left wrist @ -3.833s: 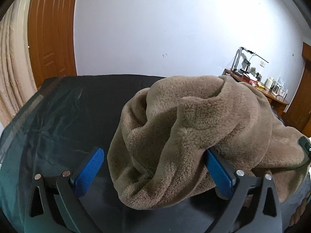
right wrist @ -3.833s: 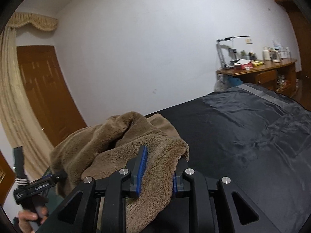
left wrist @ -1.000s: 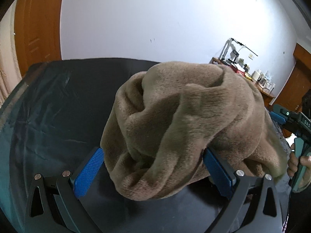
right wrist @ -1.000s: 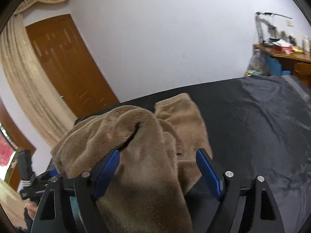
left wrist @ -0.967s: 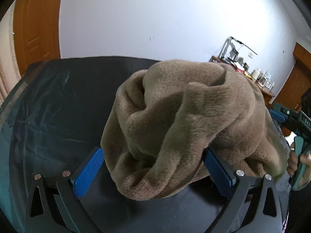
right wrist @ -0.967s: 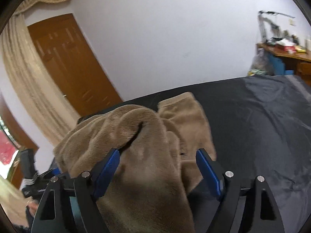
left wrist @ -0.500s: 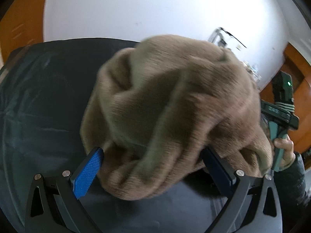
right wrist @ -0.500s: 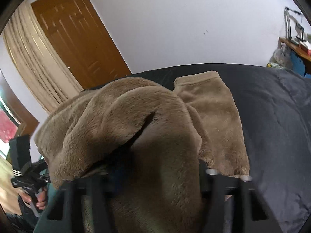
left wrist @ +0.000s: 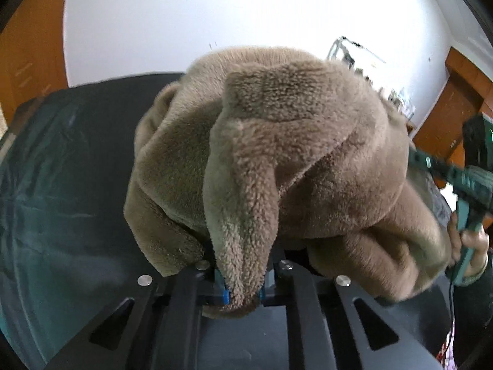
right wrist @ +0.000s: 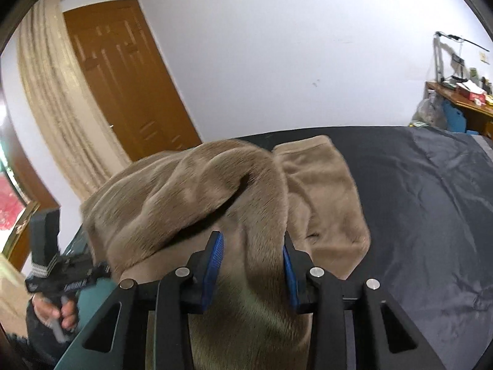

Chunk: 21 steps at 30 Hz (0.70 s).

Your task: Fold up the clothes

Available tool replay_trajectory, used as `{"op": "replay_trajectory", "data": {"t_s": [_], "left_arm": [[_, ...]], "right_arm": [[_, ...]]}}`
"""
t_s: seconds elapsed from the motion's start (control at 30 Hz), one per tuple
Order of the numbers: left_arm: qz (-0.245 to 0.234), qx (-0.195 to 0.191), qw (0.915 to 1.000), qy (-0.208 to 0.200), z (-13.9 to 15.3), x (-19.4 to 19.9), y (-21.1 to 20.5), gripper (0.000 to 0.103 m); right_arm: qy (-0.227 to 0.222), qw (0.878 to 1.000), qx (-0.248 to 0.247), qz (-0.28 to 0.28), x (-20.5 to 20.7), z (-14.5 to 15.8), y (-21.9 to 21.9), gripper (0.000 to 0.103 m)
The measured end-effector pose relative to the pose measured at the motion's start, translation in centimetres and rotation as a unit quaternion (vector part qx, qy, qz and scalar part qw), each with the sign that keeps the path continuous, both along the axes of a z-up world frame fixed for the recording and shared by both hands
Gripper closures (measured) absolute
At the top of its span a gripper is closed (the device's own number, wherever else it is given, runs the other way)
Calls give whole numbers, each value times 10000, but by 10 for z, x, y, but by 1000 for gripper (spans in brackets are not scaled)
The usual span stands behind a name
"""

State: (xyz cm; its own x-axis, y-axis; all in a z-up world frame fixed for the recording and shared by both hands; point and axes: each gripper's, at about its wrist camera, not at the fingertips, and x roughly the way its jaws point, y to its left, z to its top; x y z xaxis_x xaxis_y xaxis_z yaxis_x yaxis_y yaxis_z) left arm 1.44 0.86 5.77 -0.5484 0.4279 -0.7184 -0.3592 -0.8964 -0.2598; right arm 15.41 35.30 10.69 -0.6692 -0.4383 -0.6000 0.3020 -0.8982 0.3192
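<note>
The left gripper [left wrist: 242,289] pinches a fold of the fleece [left wrist: 277,154]. The right gripper [right wrist: 251,265] seems clamped on it too, above the bed [right wrist: 431,215].

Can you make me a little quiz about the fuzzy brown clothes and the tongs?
1. True or false: the left tongs are pinching a fold of the fuzzy brown garment.
2. What colour is the cover under the garment: A) white, B) black, C) red?
3. Fill in: the garment's cuffed end lies flat, pointing towards the far ____.

Key: 1 true. 2 B. 3 wall. The right tongs also have fabric between their blue pads, closed about it.
</note>
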Motion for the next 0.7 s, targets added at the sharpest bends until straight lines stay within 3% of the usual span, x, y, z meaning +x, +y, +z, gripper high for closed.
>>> {"op": "replay_trajectory", "data": {"t_s": [0.2,0.27,0.37,0.53,0.7], "left_arm": [[533,192,9955,755,52,23,-32,91],[627,201,9935,932,64,31,-42,91],[686,180,9918,1066,74,41,-55,91],[773,99,9888,1272,87,59,-78,91],[932,10,9882,1217,75,72,-99,91]], "right_arm": [[53,9997,-201,107,16,4,3,59],[75,9995,-273,153,21,7,5,50],[195,9993,-249,180,28,15,4,37],[268,9989,-375,128,27,23,8,36],[-166,9974,-698,10,-3,11,5,36]]}}
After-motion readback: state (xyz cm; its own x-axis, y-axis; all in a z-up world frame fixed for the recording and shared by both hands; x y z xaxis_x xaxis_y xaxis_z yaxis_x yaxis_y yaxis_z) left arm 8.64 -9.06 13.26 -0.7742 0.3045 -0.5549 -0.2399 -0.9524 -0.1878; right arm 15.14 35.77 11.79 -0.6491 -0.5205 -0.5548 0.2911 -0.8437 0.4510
